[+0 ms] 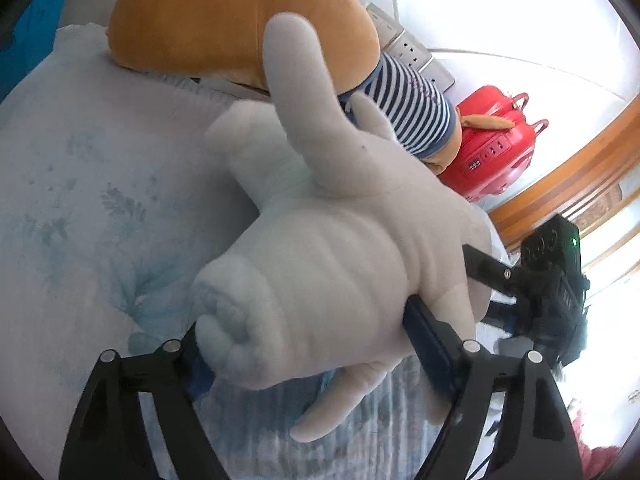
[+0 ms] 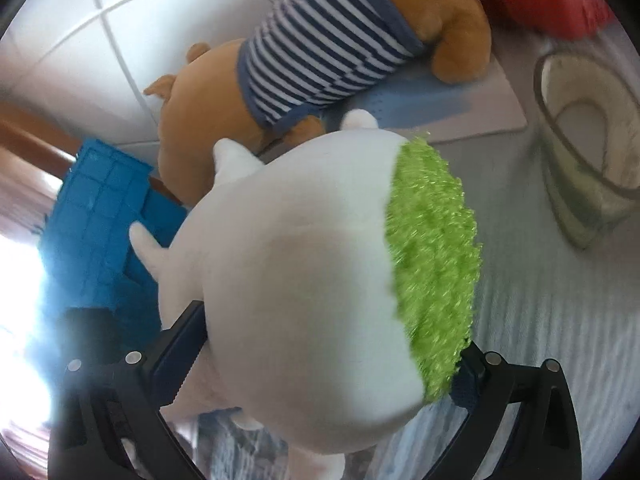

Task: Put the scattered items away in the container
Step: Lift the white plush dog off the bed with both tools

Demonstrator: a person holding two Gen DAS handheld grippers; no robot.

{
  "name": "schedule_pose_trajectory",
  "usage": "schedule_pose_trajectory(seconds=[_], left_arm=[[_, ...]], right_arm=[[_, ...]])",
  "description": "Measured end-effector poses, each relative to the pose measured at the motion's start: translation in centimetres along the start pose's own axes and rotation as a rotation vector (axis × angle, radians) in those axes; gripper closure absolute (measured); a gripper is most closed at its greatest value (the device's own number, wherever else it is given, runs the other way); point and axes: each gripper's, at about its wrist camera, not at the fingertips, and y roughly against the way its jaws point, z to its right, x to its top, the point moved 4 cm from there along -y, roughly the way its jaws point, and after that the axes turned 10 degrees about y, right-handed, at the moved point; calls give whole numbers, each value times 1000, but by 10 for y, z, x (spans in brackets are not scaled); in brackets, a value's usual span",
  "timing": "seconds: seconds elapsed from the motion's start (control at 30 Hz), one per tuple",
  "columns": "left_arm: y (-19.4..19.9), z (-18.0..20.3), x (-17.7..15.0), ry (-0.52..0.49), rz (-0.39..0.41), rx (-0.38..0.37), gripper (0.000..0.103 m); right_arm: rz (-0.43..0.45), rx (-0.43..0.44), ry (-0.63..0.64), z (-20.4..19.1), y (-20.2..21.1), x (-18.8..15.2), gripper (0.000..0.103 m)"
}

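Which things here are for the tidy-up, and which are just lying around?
For the tidying:
- grey plush toy, in the left gripper
- white and green plush toy, in the right gripper
- brown striped plush toy
- blue crate

Just lying around:
- red suitcase
- power strip
- glass jar

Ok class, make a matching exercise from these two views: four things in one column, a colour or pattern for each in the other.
Things:
1. crate
2. suitcase
3. toy in the right gripper
4. brown plush's shirt

Descriptions:
A. navy and white stripes
B. red
C. blue
D. white with a green patch

Pairs: 1-C, 2-B, 3-D, 4-A
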Motion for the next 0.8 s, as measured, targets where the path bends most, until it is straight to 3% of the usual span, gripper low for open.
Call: schedule_pose_trajectory(seconds=[0.5,0.8], left_arm=[[138,66,-47,-130,121,-29,22],[200,94,-88,-154,165,-7,22]], right_arm=[[146,52,128,-90,111,-38,0],[184,96,178,-139,170,-73,0]])
